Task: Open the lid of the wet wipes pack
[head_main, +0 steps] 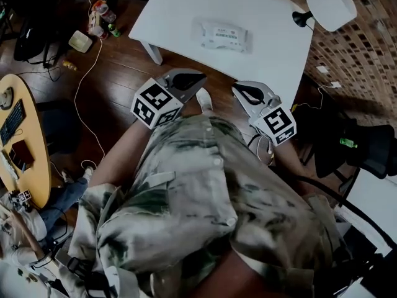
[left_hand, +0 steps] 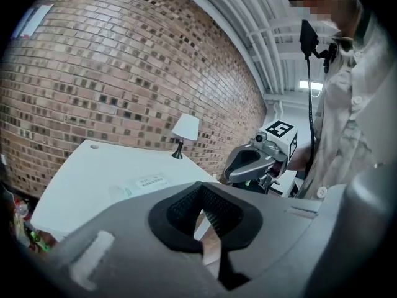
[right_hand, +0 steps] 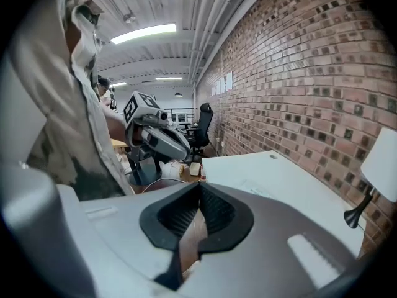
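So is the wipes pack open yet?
Not yet. Nothing looks done: the wet wipes pack lies on the white table, untouched, lid seemingly down. In hand: nothing; the left gripper and right gripper hang near the person's body, short of the table, jaws together and empty. Still to do: reach the pack, steady it, lift the lid.

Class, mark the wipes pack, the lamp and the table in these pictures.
wipes pack (head_main: pixel 224 36): head view, middle of its top face.
lamp (head_main: pixel 332 8): head view, on the white shade.
table (head_main: pixel 180 11): head view, bare top to the left of the pack.
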